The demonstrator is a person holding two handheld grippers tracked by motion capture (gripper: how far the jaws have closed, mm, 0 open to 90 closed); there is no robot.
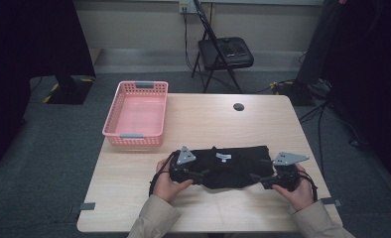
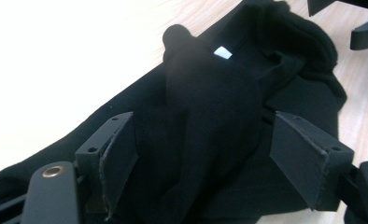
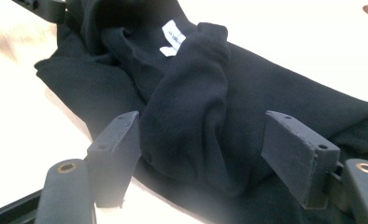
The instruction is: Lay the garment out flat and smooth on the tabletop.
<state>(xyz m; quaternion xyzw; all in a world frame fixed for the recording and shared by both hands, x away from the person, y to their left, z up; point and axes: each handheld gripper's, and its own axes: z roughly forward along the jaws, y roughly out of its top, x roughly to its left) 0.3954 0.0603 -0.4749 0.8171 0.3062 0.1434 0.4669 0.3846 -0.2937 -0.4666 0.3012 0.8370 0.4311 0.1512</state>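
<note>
black garment (image 1: 235, 166) on table (image 1: 134, 183), white label (image 1: 223, 156) unreadable; left tool (image 2: 203, 149), right tool (image 3: 201, 144) open astride folds.

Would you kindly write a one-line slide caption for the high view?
Two hand-held grippers, left and right, work a folded black garment on a wooden table beside a pink basket.

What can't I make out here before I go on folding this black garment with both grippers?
- Print on the white label: too small and blurred, right gripper view.
- Folds of the black garment: black on black, high view.
- Whether the left gripper pads press the cloth: fabric bulges between, gap on the right side.
- Right gripper: same doubt.
- Table: washed out by glare.
</note>
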